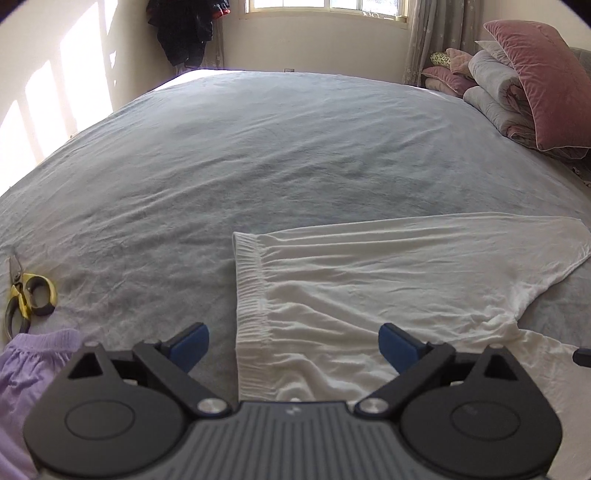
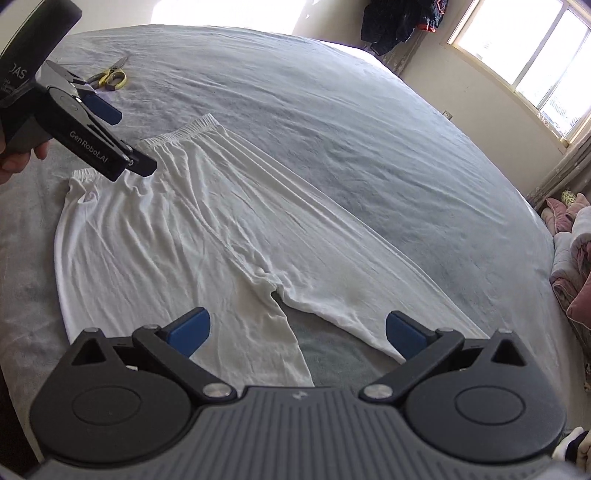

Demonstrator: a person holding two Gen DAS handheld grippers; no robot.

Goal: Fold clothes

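Note:
White pants (image 2: pixel 184 229) lie flat on the grey bed sheet (image 2: pixel 332 129), with the elastic waistband (image 2: pixel 184 131) at the far end and the two legs running towards the right wrist camera. My right gripper (image 2: pixel 297 332) is open above the crotch and upper legs, with nothing between its blue pads. In the left wrist view my left gripper (image 1: pixel 293 343) is open just over the waistband (image 1: pixel 251 295) and holds nothing. The right wrist view shows that same left gripper (image 2: pixel 133 142), held by a hand (image 2: pixel 14 162), hovering at the waistband.
Yellow-handled scissors (image 1: pixel 27 299) lie on the sheet left of the pants, next to a lilac garment (image 1: pixel 26 373). Pink pillows and folded quilts (image 1: pixel 524 85) are stacked at the right edge of the bed. Dark clothes (image 1: pixel 184 29) hang by the window wall.

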